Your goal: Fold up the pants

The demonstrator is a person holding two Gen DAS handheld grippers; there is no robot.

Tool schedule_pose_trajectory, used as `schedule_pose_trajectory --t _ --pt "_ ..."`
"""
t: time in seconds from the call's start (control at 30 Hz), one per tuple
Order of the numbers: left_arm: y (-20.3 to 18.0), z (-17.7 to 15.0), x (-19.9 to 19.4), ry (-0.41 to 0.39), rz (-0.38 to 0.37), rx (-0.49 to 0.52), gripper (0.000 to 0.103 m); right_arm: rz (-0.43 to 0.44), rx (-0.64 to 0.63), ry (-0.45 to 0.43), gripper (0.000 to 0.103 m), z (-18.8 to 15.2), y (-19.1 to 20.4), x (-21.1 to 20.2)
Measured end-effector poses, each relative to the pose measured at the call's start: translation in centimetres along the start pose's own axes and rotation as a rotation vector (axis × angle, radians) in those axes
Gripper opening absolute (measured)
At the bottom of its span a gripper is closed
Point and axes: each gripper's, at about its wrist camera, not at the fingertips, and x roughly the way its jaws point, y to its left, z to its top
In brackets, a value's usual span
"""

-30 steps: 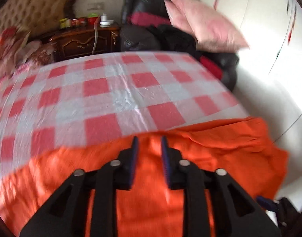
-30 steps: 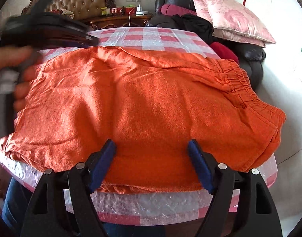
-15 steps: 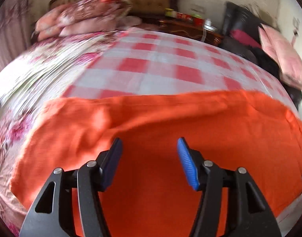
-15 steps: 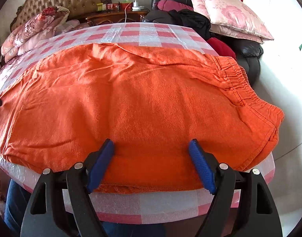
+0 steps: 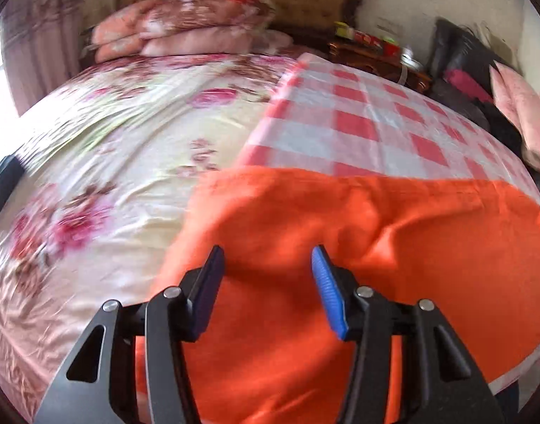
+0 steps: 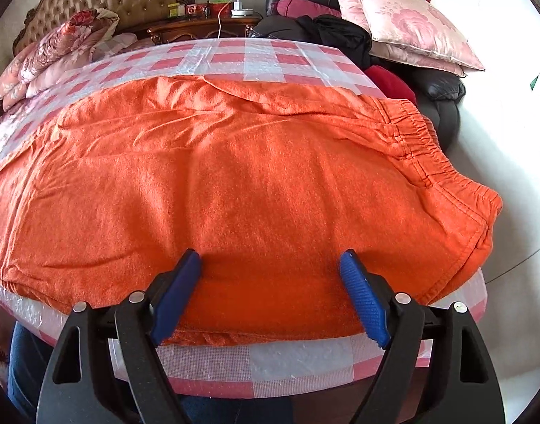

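Orange pants [image 6: 252, 176] lie flat on the red-and-white checked table cover [image 6: 270, 364], with the elastic waistband [image 6: 429, 148] at the right. In the right wrist view my right gripper [image 6: 270, 254] stands wide open over the near edge of the pants, with only flat cloth below its pads. The left wrist view shows my left gripper [image 5: 268, 251] over the leg end of the pants [image 5: 376, 229], near their left edge. Its jaws are closing and the pads press on nothing.
A bed with a floral sheet [image 5: 110, 141] adjoins the table on the left, with folded quilts [image 5: 185, 24] at its head. A wooden nightstand [image 6: 206, 24] and a black chair with pink pillows [image 6: 411, 17] stand behind. A person's jeans [image 6: 22, 371] show below the table edge.
My left gripper has swung left along the pants to their leg end and its jaws have widened. It and the hand have left the right wrist view. The right gripper has stayed put.
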Motion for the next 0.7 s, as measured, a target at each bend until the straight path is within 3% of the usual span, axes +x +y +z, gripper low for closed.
schedule_pose_trajectory --t 0.07,0.17,0.27,0.33,0.43,0.57,0.67,0.7 --pt "3.1 0.1 -2.1 -0.05 -0.016 -0.101 0.055 -0.001 -0.002 0.001 0.08 0.0 0.0 0.0" --pt "7.7 -0.1 -3.7 -0.058 -0.044 -0.246 0.054 -0.001 -0.001 0.002 0.081 0.0 0.0 0.0" --pt "13.0 -1.8 -4.7 -0.042 -0.166 -0.465 0.054 0.0 0.001 -0.003 0.081 -0.2 -0.1 -0.1" --pt "14.9 -3.6 -5.0 -0.016 -0.23 -0.543 0.053 0.0 0.005 -0.007 0.081 -0.3 -0.1 -0.1" --pt "16.1 -5.8 -5.0 0.019 -0.324 -0.618 0.053 -0.001 0.006 -0.008 0.081 -0.4 -0.2 -0.1" --pt "15.1 -7.5 -3.7 0.104 -0.373 -0.607 0.053 0.002 0.005 -0.01 0.082 -0.4 -0.2 -0.1" --pt "14.1 -8.2 -2.9 0.137 -0.476 -0.632 0.053 0.006 0.006 -0.011 0.082 -0.4 -0.2 -0.2" --pt "13.8 -8.2 -2.6 0.142 -0.495 -0.632 0.032 0.007 0.005 -0.012 0.082 -0.4 -0.2 -0.2"
